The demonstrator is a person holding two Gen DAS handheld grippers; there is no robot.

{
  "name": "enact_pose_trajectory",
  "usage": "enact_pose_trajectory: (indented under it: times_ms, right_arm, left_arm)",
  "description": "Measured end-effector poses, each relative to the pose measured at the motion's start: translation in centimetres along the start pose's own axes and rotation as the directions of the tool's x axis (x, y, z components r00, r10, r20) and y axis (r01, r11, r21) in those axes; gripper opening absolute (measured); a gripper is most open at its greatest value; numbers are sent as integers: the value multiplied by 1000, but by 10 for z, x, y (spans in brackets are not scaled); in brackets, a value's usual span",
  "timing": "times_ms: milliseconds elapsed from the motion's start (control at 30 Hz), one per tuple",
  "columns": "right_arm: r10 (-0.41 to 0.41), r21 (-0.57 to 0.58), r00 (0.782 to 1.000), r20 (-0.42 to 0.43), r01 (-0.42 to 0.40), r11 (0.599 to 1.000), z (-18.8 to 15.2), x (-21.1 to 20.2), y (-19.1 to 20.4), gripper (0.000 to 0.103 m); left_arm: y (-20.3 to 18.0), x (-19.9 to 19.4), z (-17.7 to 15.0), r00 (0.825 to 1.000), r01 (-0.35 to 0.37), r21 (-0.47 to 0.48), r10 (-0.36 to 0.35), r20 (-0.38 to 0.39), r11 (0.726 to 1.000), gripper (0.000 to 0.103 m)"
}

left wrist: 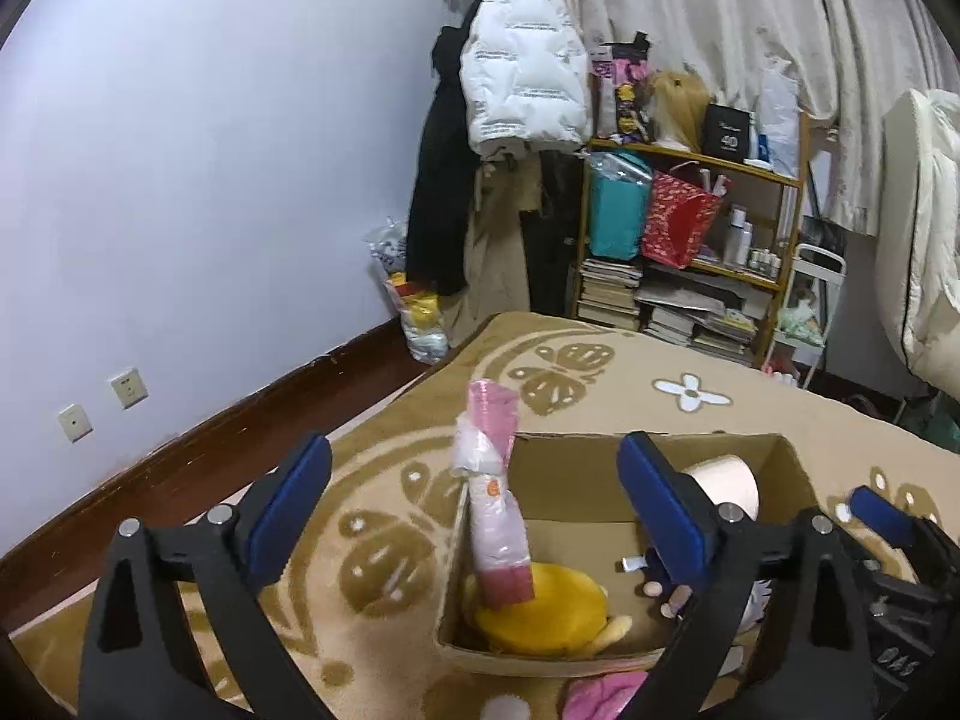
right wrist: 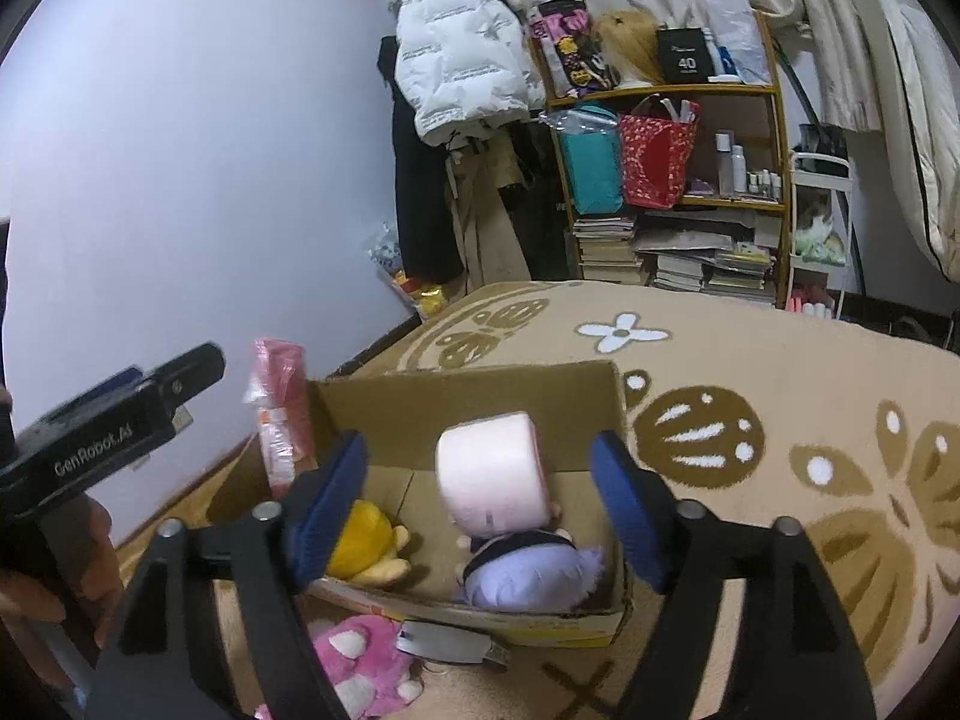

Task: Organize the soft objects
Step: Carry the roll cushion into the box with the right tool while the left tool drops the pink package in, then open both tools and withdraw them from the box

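An open cardboard box (left wrist: 786,450) sits on the patterned blanket. Inside it a pink wrapped pack (left wrist: 498,516) stands steeply at the left wall, its lower end on a yellow plush (left wrist: 540,606). My left gripper (left wrist: 474,447) is open above it, with the pads well clear of the pack on both sides. In the right wrist view a pale pink roll (right wrist: 489,468) rests on a purple-haired doll (right wrist: 528,570) in the box (right wrist: 468,396). My right gripper (right wrist: 480,441) is open around the roll without touching it. The yellow plush (right wrist: 366,540) lies left of the doll.
A pink plush (right wrist: 360,666) and a silvery object (right wrist: 450,642) lie on the blanket in front of the box. The left gripper (right wrist: 120,420) and a hand (right wrist: 36,594) show at the left. Behind the bed stand a loaded shelf (right wrist: 666,180) and hanging coats (right wrist: 456,72).
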State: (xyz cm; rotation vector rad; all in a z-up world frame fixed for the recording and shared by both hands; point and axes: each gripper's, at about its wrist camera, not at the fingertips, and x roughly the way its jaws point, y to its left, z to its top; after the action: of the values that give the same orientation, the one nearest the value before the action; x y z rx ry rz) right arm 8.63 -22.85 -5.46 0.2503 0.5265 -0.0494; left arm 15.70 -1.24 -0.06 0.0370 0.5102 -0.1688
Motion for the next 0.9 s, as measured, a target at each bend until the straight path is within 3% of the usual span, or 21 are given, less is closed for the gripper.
enact_pose_trajectory:
  times_ms: [233, 467, 567, 900]
  right_arm:
    - [-15, 46, 1000, 6, 14, 999, 5, -4, -11, 91]
    - [-24, 52, 1000, -9, 24, 998, 2, -9, -14, 92]
    - [-20, 46, 1000, -21, 21, 999, -1, -13, -12, 103]
    - [-36, 52, 999, -38, 38, 998, -10, -30, -8, 103]
  left_arm:
    - [1, 0, -1, 999, -51, 22, 51, -17, 998, 103]
    - [-11, -10, -4, 996, -89, 115, 90, -4, 989, 103]
    - [-15, -15, -6, 996, -87, 135, 88, -3, 987, 103]
    - [-17, -31, -13, 997, -46, 153, 55, -57, 987, 103]
